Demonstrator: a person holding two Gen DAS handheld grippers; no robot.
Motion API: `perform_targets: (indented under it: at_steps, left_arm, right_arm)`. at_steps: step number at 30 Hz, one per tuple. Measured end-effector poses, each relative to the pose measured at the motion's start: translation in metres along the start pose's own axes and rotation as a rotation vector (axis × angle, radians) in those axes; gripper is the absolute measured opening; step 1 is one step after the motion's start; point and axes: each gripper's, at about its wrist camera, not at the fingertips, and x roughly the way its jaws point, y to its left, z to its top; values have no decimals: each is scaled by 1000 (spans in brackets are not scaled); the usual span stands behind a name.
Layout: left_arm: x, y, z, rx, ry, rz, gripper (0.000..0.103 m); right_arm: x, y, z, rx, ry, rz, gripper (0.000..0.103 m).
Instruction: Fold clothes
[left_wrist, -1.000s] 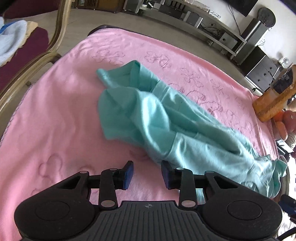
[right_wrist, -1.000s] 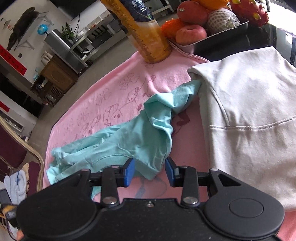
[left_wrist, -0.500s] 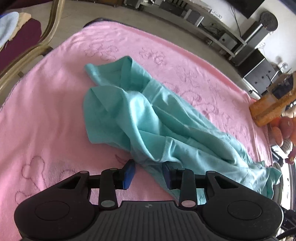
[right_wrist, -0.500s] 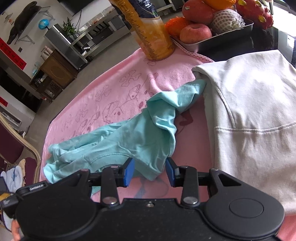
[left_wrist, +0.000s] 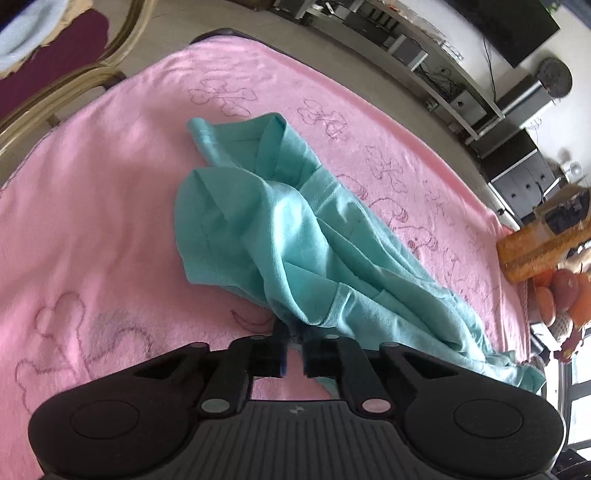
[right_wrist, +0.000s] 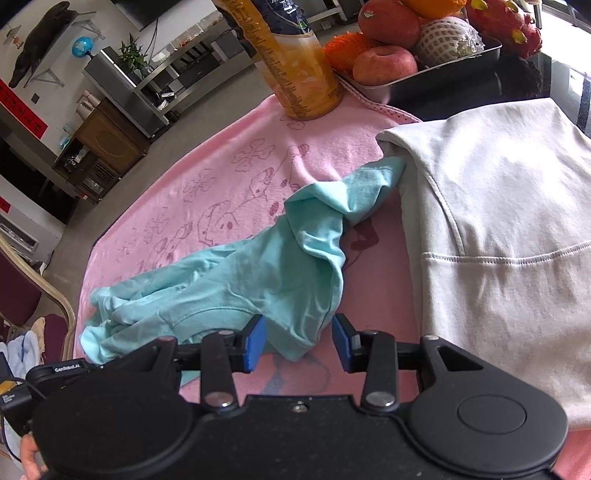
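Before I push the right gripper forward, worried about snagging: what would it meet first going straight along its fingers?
The teal garment: its near fold already lies between the opening fingers of the right gripper, apparently untouched. Depth is uncertain.

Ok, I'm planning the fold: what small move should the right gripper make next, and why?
Probably close the right gripper on the teal shirt. Its jaws are opening, a fold of the shirt's near edge lies between them, unpressed, while the left gripper is already shut on the shirt's other end. With both ends held, the crumpled shirt could be spread flat.
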Motion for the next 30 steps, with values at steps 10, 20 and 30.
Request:
perform_targets:
  at_steps: [10, 20, 30]
  left_arm:
    - [-71, 4, -20, 22, -11, 47, 2]
    - [-57, 36, -39, 22, 8, 122, 3]
    - [-42, 42, -41, 53, 8, 112, 4]
  right_arm:
    - [-1, -6, -1, 24, 9, -14, 41]
    - [8, -19, -3, 75, 33, -40, 41]
    - [18, -29, -4, 120, 27, -82, 38]
